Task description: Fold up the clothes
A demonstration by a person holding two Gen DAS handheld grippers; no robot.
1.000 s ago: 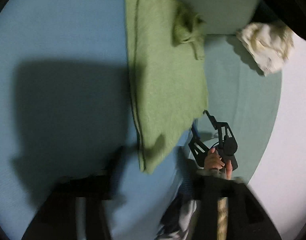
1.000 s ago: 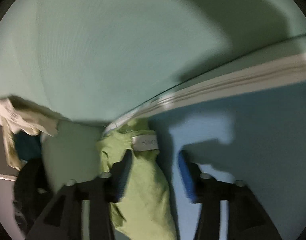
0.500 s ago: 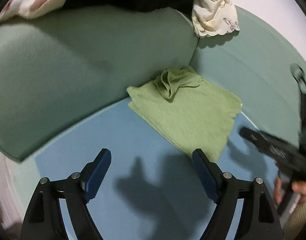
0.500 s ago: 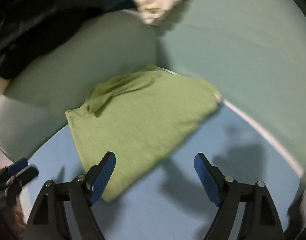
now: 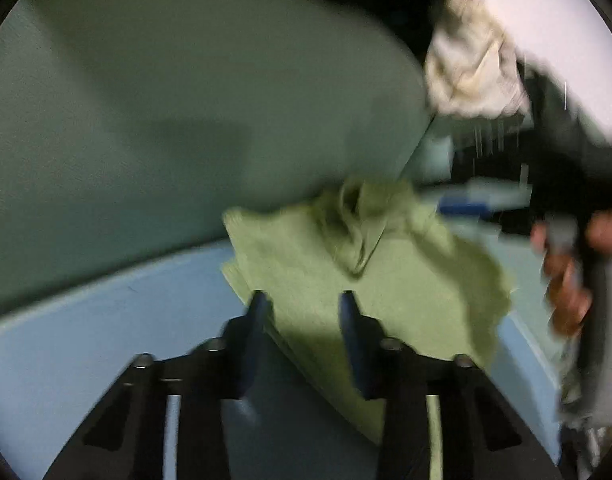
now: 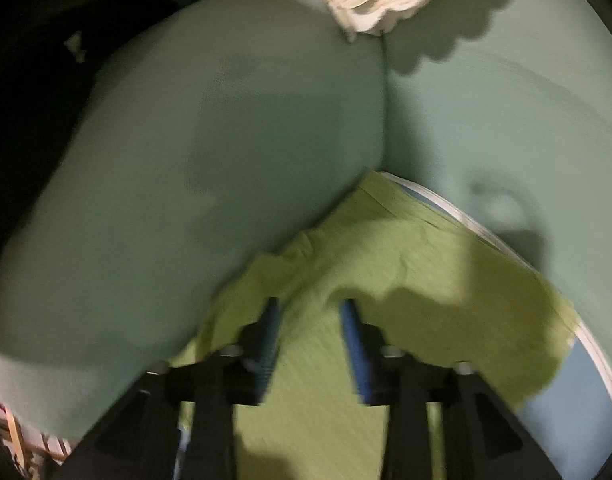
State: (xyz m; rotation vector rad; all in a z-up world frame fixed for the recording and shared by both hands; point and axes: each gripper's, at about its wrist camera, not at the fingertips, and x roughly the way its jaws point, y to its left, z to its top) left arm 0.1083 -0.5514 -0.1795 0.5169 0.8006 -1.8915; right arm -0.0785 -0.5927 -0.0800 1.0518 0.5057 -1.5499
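Left wrist view: the left tool (image 5: 302, 300) is closing, its jaws still apart over the near edge of the folded green garment (image 5: 405, 280), which lies on a blue mat (image 5: 86, 340) against a green cushion (image 5: 186, 100). Right wrist view: the right tool (image 6: 311, 308) is closing too, pads apart above the green garment (image 6: 425, 272), gripping nothing.
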